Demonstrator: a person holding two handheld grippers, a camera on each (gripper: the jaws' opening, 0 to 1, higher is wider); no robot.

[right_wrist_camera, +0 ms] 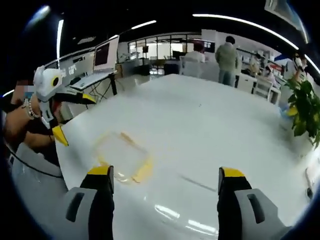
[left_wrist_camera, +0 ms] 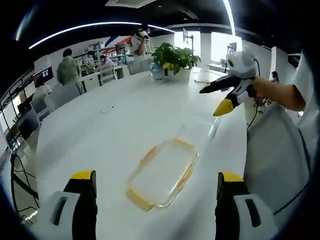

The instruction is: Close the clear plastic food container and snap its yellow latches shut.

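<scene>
Left gripper view: container (left_wrist_camera: 162, 174) flat on tabletop (left_wrist_camera: 125, 115), lid apparently on; both claws (left_wrist_camera: 157, 182) (right_wrist_camera: 165, 177) spread wide, empty, above it.

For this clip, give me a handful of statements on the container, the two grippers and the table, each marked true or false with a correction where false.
1. The clear container with yellow edges lies on the white table. True.
2. The left gripper is clamped on the container. False: its jaws stand wide apart, with the container lying ahead between them, untouched.
3. The right gripper is up above the table, held in a person's hand. True.
4. The right gripper's jaws are shut tight. False: in the right gripper view they stand wide apart.
5. A potted green plant stands at the table's far end. True.
6. The plant sits inside the container. False: it stands far beyond it.
</scene>
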